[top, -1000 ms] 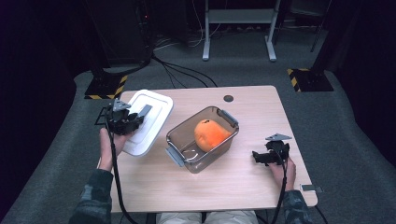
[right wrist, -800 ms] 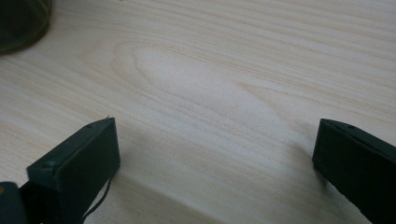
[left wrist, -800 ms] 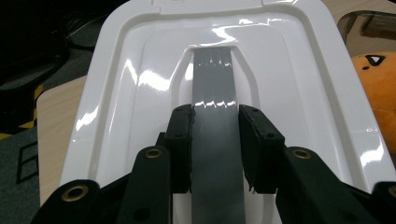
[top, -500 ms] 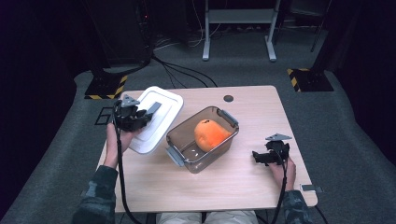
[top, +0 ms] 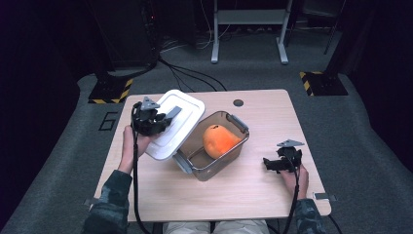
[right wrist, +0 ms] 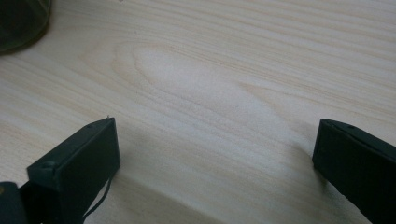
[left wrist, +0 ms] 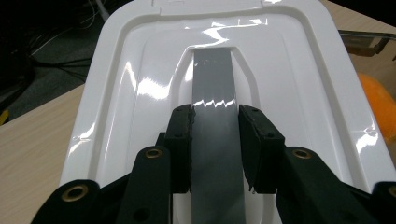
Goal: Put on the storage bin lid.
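Left gripper view: left gripper (left wrist: 215, 140) clamps grey handle strip (left wrist: 214, 93) of glossy white plastic lid (left wrist: 299, 93); round orange fruit (left wrist: 376, 105) cut off at edge; right gripper (right wrist: 215, 158) jaws apart over bare wooden table (right wrist: 210, 70)

light wood table (top: 229, 195) w/ rounded corners, standing on grey carpet. a small dark round hole (top: 238, 103) sits in the top near the far edge. directly on it: a clear brownish container (top: 214, 165) w/ grey latches, mid-table, between the two grippers, just beside the left gripper (top: 163, 119) and well apart from the right gripper (top: 267, 163). right gripper rests on the tabletop near the right edge, jaws wide apart w/ bare wood grain (right wrist: 210, 93) between them; container's corner shows ahead & to the left of those jaws.
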Tool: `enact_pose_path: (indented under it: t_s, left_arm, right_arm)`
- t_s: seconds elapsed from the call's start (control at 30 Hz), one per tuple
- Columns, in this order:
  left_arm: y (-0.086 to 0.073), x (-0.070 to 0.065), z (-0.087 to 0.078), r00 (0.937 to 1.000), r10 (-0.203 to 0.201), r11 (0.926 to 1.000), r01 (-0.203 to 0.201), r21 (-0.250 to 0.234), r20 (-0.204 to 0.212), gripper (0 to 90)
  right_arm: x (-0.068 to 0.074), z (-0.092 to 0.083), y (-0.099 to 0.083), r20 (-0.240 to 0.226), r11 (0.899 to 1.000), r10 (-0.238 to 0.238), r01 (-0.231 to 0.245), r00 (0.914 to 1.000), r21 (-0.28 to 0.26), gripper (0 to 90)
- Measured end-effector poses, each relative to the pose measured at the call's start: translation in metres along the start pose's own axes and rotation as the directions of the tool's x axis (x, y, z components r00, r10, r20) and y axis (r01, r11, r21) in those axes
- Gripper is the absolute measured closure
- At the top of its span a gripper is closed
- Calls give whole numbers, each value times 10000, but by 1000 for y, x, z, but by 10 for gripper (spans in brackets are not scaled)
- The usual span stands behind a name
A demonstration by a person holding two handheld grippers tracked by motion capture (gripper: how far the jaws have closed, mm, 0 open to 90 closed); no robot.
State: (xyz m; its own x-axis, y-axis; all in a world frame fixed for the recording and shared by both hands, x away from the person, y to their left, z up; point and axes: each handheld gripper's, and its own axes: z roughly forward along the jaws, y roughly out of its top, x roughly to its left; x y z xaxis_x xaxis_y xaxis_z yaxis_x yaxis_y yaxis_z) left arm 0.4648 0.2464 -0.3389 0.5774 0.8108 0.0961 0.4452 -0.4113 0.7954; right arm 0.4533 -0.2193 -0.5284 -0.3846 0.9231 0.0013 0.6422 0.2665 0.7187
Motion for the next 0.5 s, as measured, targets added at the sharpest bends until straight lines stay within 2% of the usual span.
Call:
enact_pose_path:
  t_s: [0.5]
  left_arm:
    - [10, -16, 11, 9988, 352, 9994, -353, 26, 329, 662]
  right_arm:
    - [0, 0, 0, -6, 10000, 7, -7, 10000, 9, 0]
